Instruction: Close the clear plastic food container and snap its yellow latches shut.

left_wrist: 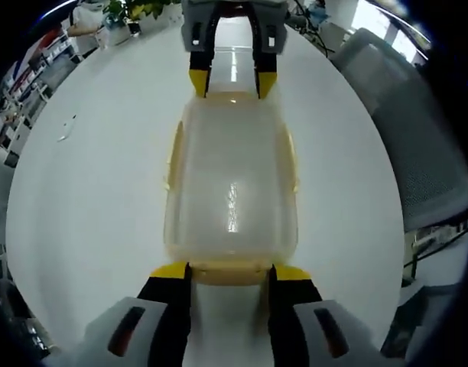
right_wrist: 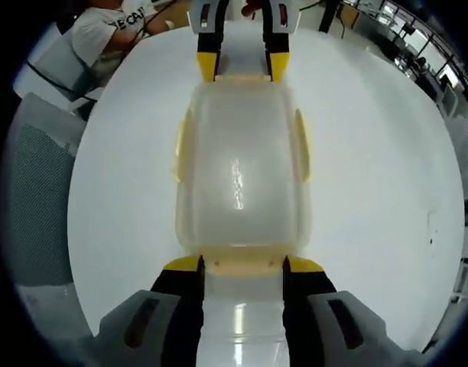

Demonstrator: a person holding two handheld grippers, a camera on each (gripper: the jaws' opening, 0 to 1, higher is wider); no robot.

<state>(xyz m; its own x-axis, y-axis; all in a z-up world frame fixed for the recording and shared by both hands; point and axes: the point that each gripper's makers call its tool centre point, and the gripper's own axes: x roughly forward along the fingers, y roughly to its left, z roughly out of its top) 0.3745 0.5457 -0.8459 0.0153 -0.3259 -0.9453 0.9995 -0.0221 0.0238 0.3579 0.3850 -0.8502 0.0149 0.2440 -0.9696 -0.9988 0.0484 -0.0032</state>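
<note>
The clear plastic container [left_wrist: 232, 183] [right_wrist: 240, 172] lies lengthwise on the white round table [left_wrist: 96, 199] [right_wrist: 372, 168] with its lid on. Pale yellow latches [left_wrist: 173, 153] [right_wrist: 301, 145] run along its long sides. My left gripper [left_wrist: 230, 271] is open, its yellow-tipped jaws standing either side of the near end latch [left_wrist: 230, 277]. From the opposite end, my right gripper [right_wrist: 242, 264] is open in the same way at the other end latch [right_wrist: 242, 267]. Each gripper faces the other across the container: right gripper [left_wrist: 232, 82], left gripper [right_wrist: 242, 67].
A grey mesh chair [left_wrist: 406, 145] [right_wrist: 35, 206] stands beside the table. Potted plants [left_wrist: 127, 19] sit at the table's far edge. A person in a white T-shirt [right_wrist: 104, 34] sits at the table's rim. A small scrap [left_wrist: 66, 130] lies on the tabletop.
</note>
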